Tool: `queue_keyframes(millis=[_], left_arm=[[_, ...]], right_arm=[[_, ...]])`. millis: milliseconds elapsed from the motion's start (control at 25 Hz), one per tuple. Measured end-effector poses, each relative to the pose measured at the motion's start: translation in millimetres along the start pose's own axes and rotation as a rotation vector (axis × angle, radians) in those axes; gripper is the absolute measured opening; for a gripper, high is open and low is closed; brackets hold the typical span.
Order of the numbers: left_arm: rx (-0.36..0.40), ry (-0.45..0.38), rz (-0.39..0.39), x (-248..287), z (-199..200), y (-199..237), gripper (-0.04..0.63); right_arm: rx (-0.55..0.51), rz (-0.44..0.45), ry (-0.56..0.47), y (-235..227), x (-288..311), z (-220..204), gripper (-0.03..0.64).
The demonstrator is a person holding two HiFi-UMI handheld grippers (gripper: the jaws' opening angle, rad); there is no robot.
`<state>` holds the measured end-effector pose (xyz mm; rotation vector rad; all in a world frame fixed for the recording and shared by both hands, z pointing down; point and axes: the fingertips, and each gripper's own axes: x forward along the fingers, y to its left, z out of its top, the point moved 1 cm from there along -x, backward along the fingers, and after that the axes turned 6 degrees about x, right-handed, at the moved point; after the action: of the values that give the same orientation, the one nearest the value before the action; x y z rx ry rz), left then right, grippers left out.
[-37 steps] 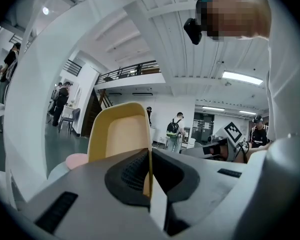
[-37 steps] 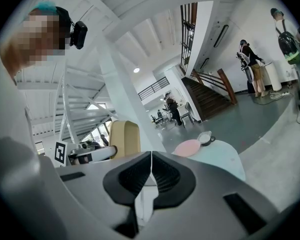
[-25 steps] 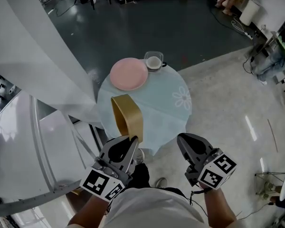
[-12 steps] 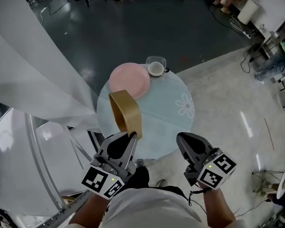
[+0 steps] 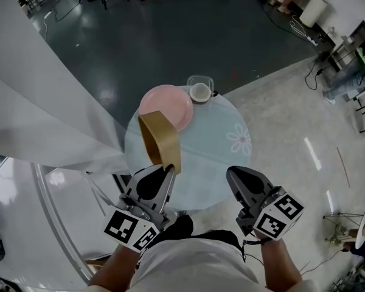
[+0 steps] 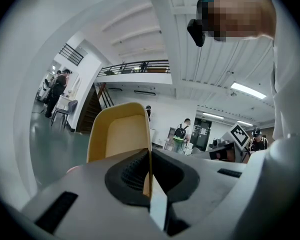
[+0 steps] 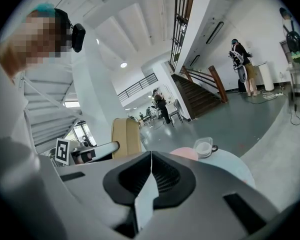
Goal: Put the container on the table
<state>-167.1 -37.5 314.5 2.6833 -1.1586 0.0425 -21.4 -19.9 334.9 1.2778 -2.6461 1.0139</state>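
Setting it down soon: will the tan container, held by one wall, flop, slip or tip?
Probably stiff: the tan container holds its shape though the left gripper pinches only one wall. Likely light, since that edge grip carries it. May tip if released before its base lies flat on the table.

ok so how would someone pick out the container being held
Find the round table with the pale blue cloth. Over its near left edge, the left hand-held gripper pinches a tan rounded-rectangular plastic container. Unlike the flat pink plate and small clear cup beyond, it is deep and held aloft.

Tan container (image 5: 160,142), pink plate (image 5: 173,102), pale-blue daisy-print table (image 5: 213,160)
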Motion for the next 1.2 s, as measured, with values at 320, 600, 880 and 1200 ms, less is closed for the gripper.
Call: queue_keyframes(millis=[320, 600, 880, 1200], left_arm=[[0.011, 0.021, 0.006, 0, -1, 20, 0.031], [0.006, 0.091, 0.002, 6, -25, 48, 0.031], [0.039, 0.142, -0.003, 35, -42, 48, 0.031], [0.083, 0.239, -0.017, 89, -68, 41, 0.031]], right_arm=[[0.011, 0.009, -0.002, 0, 19, 6, 0.021], [0.017, 0.014, 0.023, -5, 52, 7, 0.021], [0.02, 0.019, 0.033, -32, 59, 16, 0.021], [0.041, 0.032, 0.051, -84, 62, 30, 0.021]])
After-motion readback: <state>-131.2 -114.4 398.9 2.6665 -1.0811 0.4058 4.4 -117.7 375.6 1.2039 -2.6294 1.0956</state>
